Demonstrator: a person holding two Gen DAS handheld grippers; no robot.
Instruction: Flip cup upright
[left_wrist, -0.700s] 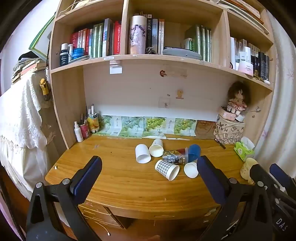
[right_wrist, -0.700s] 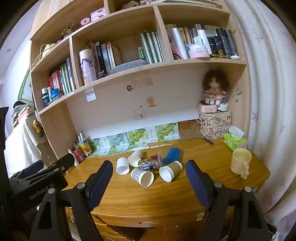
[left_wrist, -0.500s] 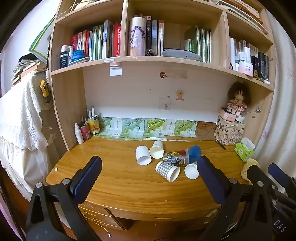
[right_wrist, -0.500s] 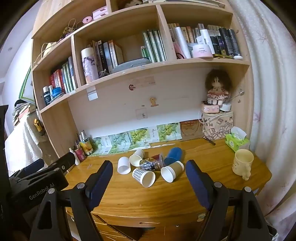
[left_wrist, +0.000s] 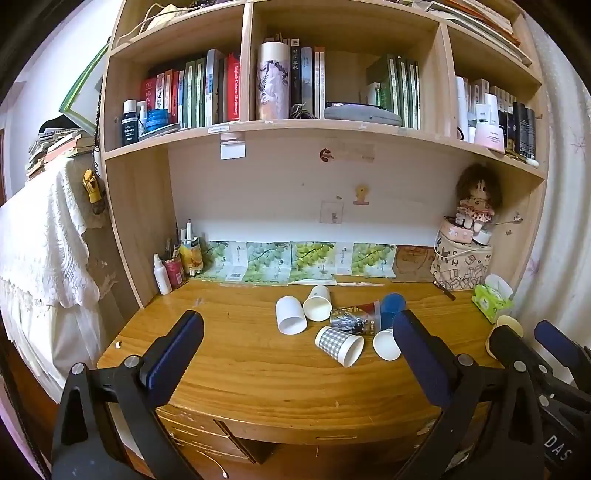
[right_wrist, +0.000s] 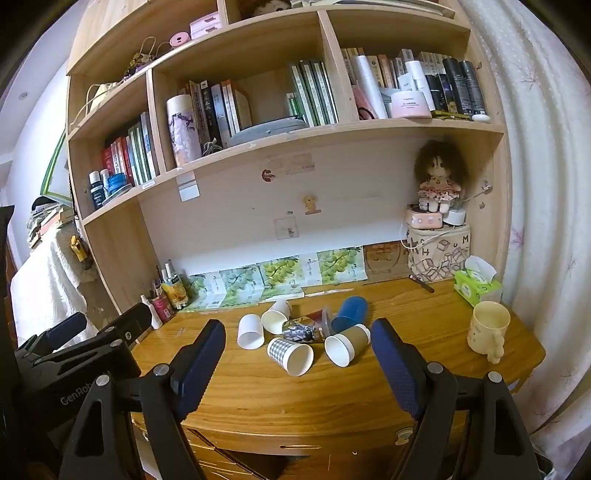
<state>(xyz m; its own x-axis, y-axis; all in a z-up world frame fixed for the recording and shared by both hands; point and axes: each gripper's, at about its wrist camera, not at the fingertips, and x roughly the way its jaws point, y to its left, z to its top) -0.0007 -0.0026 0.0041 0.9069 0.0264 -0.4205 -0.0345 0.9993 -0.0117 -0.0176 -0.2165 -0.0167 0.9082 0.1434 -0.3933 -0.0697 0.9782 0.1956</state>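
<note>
Both grippers, left (left_wrist: 297, 338) and right (right_wrist: 298, 345), hang spread wide w/ nothing between the pads, short of the desk (left_wrist: 258, 376). Cups lie tipped mid-desk (six, bunched): checked cup (right_wrist: 290, 355) nearest, brown cup (right_wrist: 347, 344) just beside it. Mug (right_wrist: 487, 326) upright at desk's right end.

Right claw (right_wrist: 297, 363) wide open, empty, off the table's (right_wrist: 332, 402) near edge. Six cups on their sides mid-table: checkered cup (right_wrist: 290, 355), brown-sleeved cup (right_wrist: 347, 344), blue cup (right_wrist: 350, 309), clustered touching. Yellow mug (right_wrist: 487, 328) upright near right edge.
</note>
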